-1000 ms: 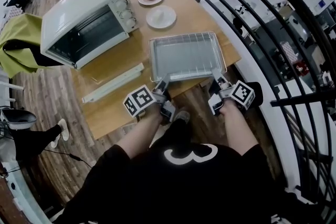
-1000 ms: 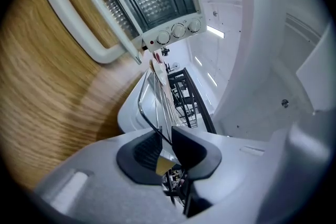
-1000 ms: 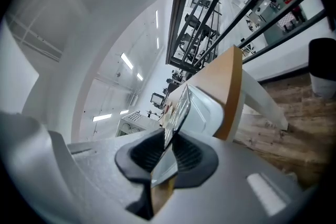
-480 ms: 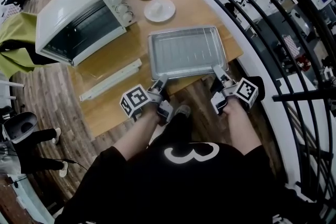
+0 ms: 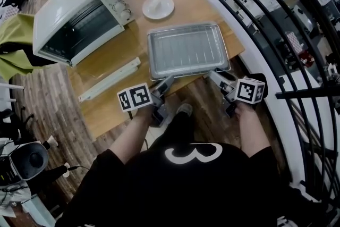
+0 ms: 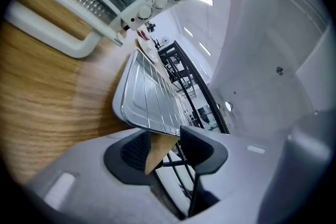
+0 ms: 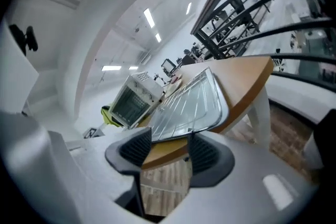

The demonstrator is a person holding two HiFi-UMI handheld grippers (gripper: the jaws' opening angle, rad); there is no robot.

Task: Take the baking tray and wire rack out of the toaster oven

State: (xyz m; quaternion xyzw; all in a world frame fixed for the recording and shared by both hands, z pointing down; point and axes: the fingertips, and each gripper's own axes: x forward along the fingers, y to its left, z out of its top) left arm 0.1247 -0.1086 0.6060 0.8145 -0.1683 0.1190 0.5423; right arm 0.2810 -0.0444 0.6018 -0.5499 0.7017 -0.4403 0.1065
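The baking tray (image 5: 151, 56) lies flat on the wooden table (image 5: 106, 109), close to the edge at 6 o'clock, right in front of the person. The wire rack (image 5: 183, 45) lies inside the tray. The toaster oven (image 5: 74, 13) stands at 10 o'clock from the tray, well apart from it. Two small plates (image 5: 158, 7) sit at 12 o'clock from the tray, and a long white bar (image 5: 110, 80) lies at 8 o'clock. The left gripper (image 5: 166, 84) is at the tray's 7 o'clock corner. Its jaws are opening, about half wide, and the pads are not squeezing anything. The tray's rim (image 6: 142, 97) sits just past the tips of the left gripper (image 6: 168, 147). The right gripper (image 5: 214, 75) is at the tray's 5 o'clock corner. Its jaws are opening too, quite wide, and they hold nothing. In the right gripper view the tray (image 7: 191, 105) lies just beyond the gripper's tips (image 7: 168, 152), with the table's edge showing in the gap.
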